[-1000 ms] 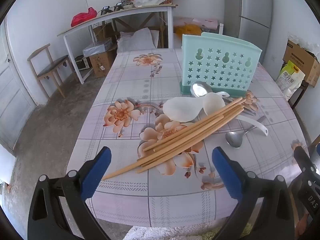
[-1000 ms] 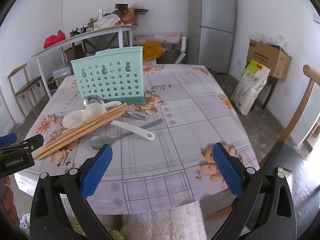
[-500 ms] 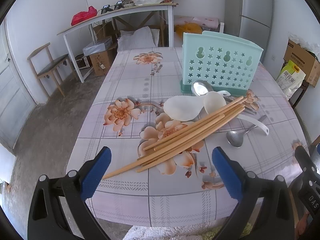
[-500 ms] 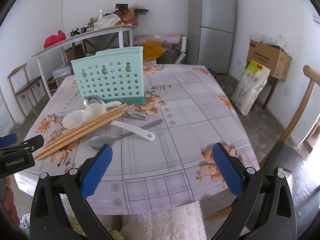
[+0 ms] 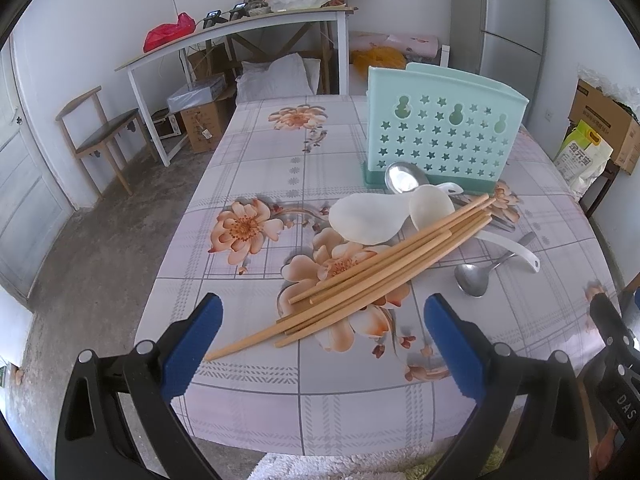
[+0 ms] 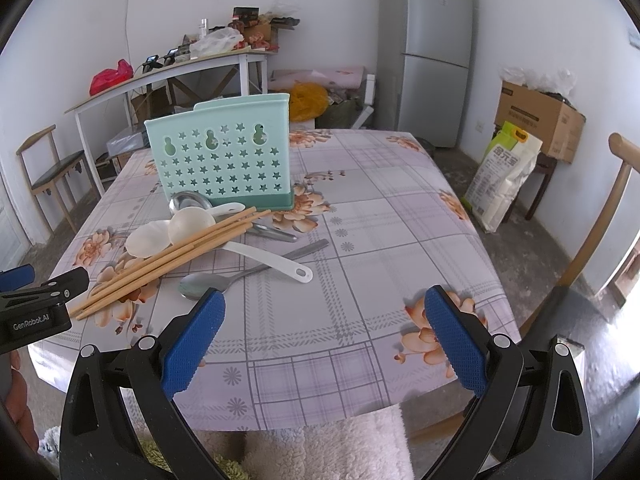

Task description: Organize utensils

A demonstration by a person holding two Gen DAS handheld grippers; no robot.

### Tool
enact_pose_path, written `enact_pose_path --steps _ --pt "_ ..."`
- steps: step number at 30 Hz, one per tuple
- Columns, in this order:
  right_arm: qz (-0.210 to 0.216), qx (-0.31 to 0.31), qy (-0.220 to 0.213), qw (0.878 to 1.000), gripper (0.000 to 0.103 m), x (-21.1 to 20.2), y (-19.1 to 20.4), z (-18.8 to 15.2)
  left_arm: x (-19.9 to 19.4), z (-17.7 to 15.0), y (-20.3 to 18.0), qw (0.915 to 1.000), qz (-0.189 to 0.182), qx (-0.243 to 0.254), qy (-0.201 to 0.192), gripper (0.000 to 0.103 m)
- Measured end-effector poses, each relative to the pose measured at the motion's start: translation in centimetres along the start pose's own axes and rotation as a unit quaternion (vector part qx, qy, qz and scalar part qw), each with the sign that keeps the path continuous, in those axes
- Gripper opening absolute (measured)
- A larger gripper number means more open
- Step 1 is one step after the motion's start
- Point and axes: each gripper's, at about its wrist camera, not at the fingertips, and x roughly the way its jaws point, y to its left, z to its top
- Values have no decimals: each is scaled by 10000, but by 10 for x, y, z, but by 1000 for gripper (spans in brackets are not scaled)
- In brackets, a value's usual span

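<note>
A mint-green utensil holder (image 5: 440, 136) (image 6: 222, 160) with star holes stands upright on the floral tablecloth. In front of it lie several wooden chopsticks (image 5: 372, 276) (image 6: 172, 260) in a slanted bundle, two white spoons (image 5: 368, 220) (image 6: 148, 238), a white ladle handle (image 6: 276, 260) and metal spoons (image 5: 474, 278) (image 6: 204, 284). My left gripper (image 5: 322, 340) is open near the table's front edge, just short of the chopstick tips. My right gripper (image 6: 324, 340) is open over the front right of the table, holding nothing.
The table's front edge (image 5: 320, 446) lies just below both grippers, with a fluffy white cloth (image 6: 320, 448) beneath. A wooden chair back (image 6: 600, 220) stands at the right. A fridge (image 6: 428, 48), boxes and a cluttered side table (image 5: 240, 36) stand farther back.
None of the utensils has moved. The left wrist view has crept slightly forward toward the chopsticks; the right gripper is still.
</note>
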Motion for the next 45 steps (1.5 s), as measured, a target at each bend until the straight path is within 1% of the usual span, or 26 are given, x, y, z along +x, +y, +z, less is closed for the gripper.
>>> enact_pose_path --steps 12,19,36,40,45 --pt "3 -2 1 10000 95 -1 3 -1 0 0 0 10000 8 3 -1 99" --pt "0 -5 4 10000 95 0 3 -1 5 0 9 10000 32 -26 8 99" --pt "-28 -18 31 10000 95 -2 4 -1 7 -3 9 10000 96 8 2 99" --pt "-46 -64 62 10000 95 3 11 -5 9 -4 11 9999 71 55 -74 99" --pt "-30 -92 102 9999 95 6 14 -3 17 -2 19 10000 42 45 -64 99"
